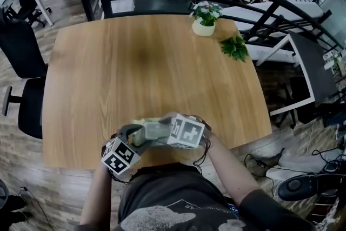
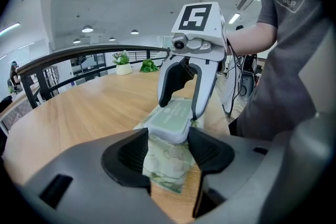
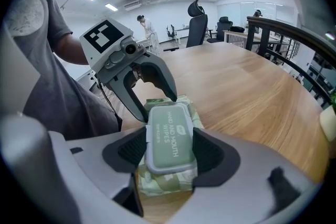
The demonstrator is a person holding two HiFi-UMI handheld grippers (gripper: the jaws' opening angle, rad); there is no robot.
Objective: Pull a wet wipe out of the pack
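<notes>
Pale green soft wet-wipe pack (image 1: 153,131) lies flat at near edge of light wooden worktop (image 1: 151,62). Its long axis runs left-right, in line with both grippers.

Left gripper (image 2: 168,152): fingers wide, pressed on sides of left end of pack.

Right gripper (image 3: 169,152): fingers likewise clasp right end, either side of hard grey-green flip lid (image 3: 169,136).

Lid shut, no wipe showing.

Likely next: one gripper lets go to lift lid while other pins pack. Right sits nearer lid.

Open worktop beyond, little room nearside.

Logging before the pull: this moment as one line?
left claw: shut on green soft wet-wipe pack | right claw: shut on its pale-green plastic lid | lid closed | nothing pulled out
</notes>
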